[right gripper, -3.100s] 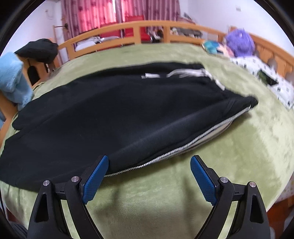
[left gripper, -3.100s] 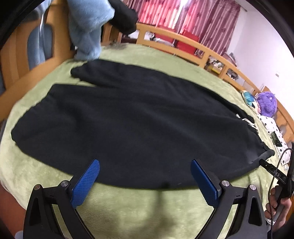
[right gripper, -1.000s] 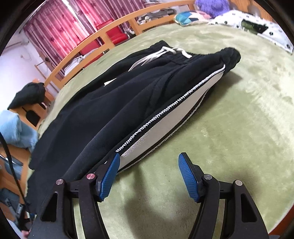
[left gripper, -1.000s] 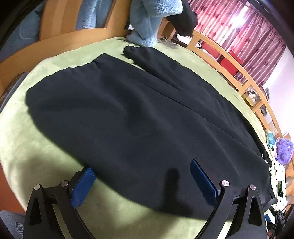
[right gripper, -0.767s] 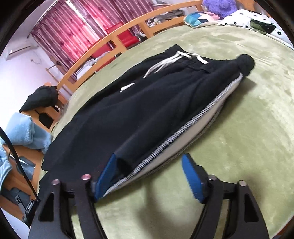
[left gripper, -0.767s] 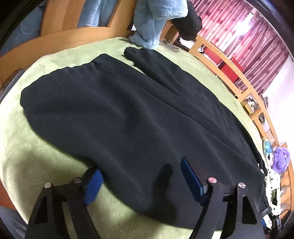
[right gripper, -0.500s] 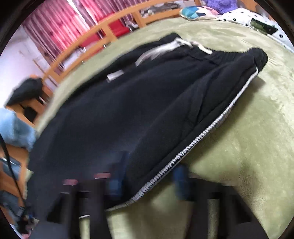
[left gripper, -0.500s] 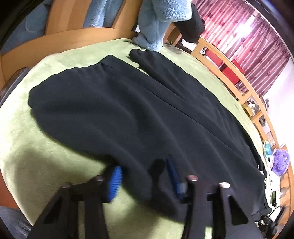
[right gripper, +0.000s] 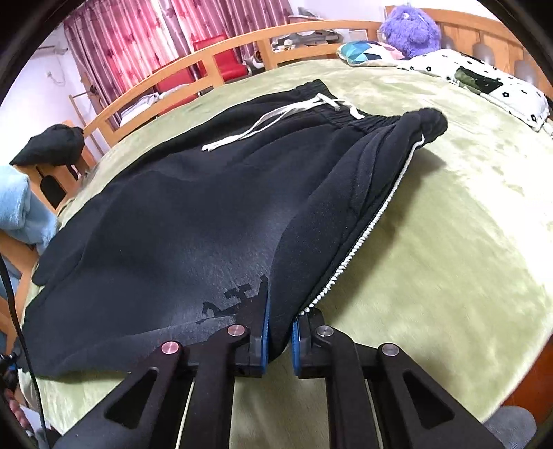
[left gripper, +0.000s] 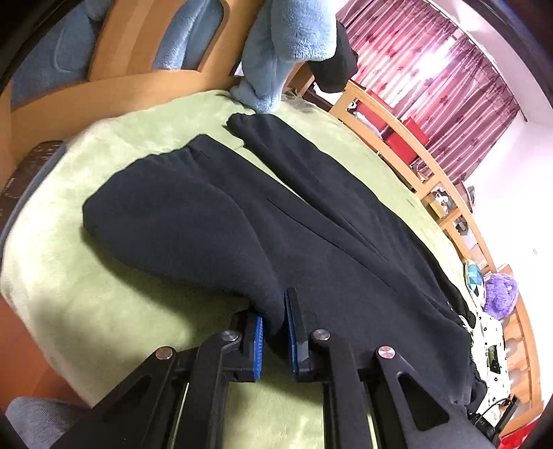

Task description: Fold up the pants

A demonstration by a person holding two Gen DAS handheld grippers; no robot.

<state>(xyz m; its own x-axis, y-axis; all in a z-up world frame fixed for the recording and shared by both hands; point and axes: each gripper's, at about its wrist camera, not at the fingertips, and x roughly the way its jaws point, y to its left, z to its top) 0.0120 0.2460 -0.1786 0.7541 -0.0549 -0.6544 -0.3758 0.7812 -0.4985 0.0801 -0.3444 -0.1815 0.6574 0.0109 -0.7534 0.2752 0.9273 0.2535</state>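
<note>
Black pants lie flat on a green blanket, both legs running to the far left in the left wrist view. My left gripper is shut on the near edge of the lower leg, the cloth bunched between its blue pads. In the right wrist view the pants show a white drawstring at the waistband and a white side stripe. My right gripper is shut on the near side edge, by the stripe.
A wooden rail rings the bed. A light blue fleece and a black garment hang at the foot end. A purple plush, a patterned cushion and a spotted cloth lie beyond the waistband.
Both grippers went from open to shut: each moved in onto the near edge of the pants and closed on the cloth, which now bunches up between the pads.
</note>
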